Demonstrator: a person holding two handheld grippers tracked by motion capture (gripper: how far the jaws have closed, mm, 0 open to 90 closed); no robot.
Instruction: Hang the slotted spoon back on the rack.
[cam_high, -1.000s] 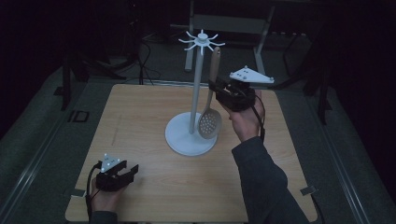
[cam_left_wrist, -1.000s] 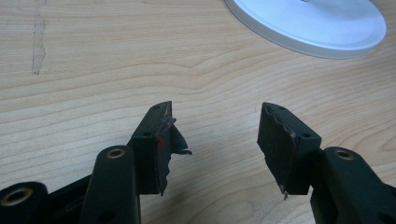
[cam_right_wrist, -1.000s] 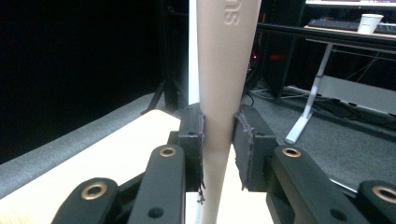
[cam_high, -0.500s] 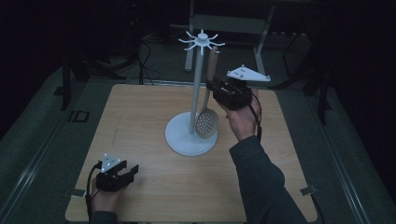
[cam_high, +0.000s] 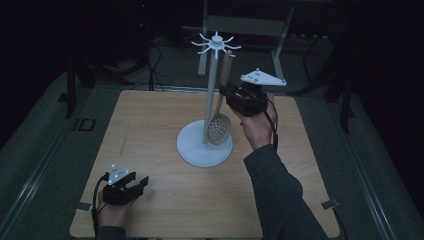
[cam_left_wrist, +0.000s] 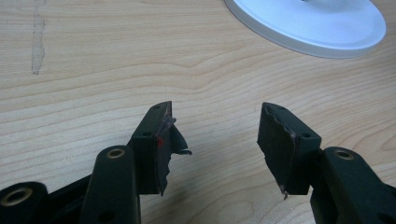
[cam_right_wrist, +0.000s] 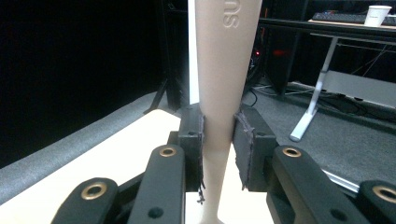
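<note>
Beige plastic slotted spoon (cam_high: 220, 116) pinched by handle between pads of right gripper (cam_high: 231, 95), held upright just beside white pole of white utensil stand with round base and hooked crown (cam_high: 205, 145). Perforated bowl seen hanging low over base; contact with base not discernible. Handle top cut off in right gripper view (cam_right_wrist: 219, 135); lettering partly legible there. Handle end near crown hooks, hooking not discernible in dim light. Left gripper (cam_high: 125, 186) spread, nothing between pads, rested near front left of light wooden table (cam_high: 150, 130). Stand base cropped in left gripper view (cam_left_wrist: 215, 140).
</note>
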